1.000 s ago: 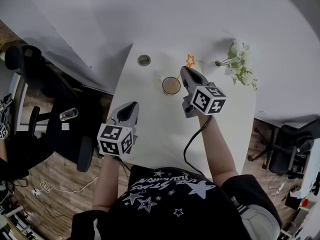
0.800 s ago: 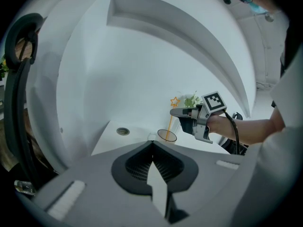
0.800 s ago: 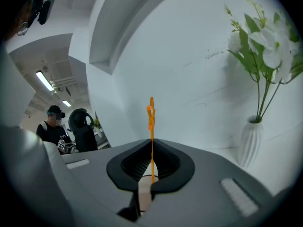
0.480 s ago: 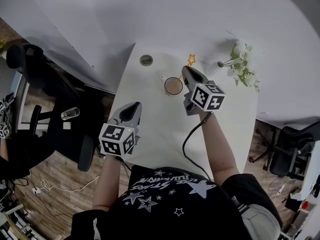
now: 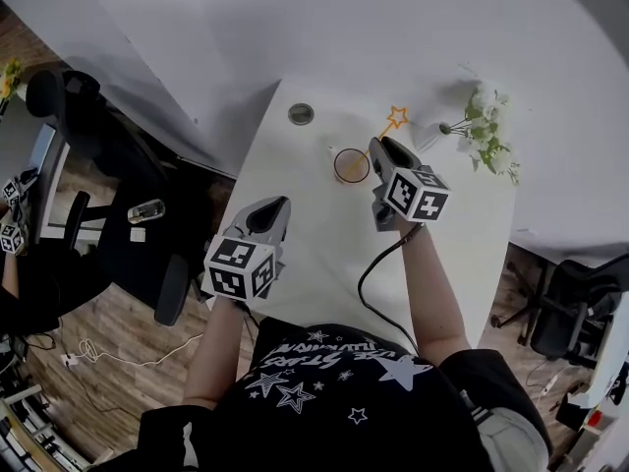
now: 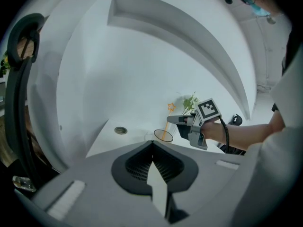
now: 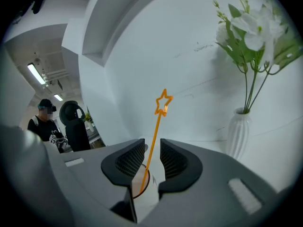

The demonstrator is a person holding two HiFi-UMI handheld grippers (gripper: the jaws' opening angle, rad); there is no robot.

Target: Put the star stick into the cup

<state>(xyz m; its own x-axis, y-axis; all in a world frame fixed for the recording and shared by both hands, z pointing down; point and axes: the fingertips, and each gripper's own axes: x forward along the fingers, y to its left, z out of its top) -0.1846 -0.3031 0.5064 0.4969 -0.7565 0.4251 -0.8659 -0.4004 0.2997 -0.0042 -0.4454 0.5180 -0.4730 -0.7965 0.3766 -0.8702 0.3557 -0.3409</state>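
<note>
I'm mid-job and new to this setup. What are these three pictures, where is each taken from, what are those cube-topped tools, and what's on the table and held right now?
There is no robot arm here: a person holds a two-jaw gripper in each hand, and the marker cubes are part of the grippers. One picture comes from a camera on the person's head, looking down at the white table. The other two come from cameras riding on each gripper, looking along its jaws.

On the table stand a cup, a vase of flowers and a small round disc. The orange star stick stands in the cup. It passes between the jaws of the right gripper, which have just been opening and do not clamp it. The left gripper is shut and empty, held back from the cup.
</note>
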